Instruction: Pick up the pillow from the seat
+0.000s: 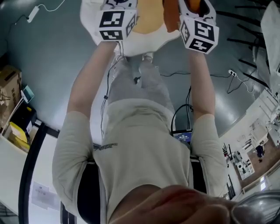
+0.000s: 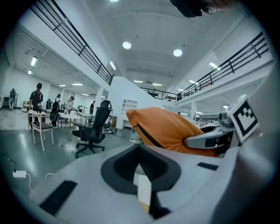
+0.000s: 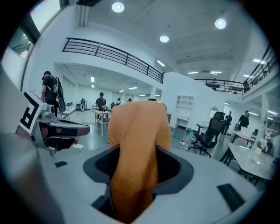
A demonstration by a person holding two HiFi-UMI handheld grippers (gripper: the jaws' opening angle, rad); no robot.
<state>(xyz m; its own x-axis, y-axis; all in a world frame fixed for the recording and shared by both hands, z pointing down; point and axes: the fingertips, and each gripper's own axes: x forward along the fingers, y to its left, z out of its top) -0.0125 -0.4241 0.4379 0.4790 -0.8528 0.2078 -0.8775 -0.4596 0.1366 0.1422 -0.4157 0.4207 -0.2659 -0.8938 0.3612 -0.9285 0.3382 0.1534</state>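
Observation:
The orange pillow (image 1: 151, 13) is held up in the air between my two grippers, well off the grey floor. In the right gripper view the pillow (image 3: 135, 131) runs down through my right gripper (image 3: 133, 179), whose jaws are shut on a fold of its fabric. My left gripper (image 2: 142, 179) has its jaws close together with only a thin pale strip in the seam; the pillow (image 2: 168, 127) sits just beyond it, to the right. The head view shows both marker cubes, left (image 1: 116, 22) and right (image 1: 199, 33), at the ends of the person's raised arms.
Black office chairs (image 2: 92, 131) (image 3: 210, 131) stand on the open hall floor. People stand by tables (image 2: 41, 124) in the distance. Cables (image 1: 188, 74) and a power strip (image 1: 232, 73) lie on the floor. Cardboard boxes (image 1: 9, 81) sit at the left.

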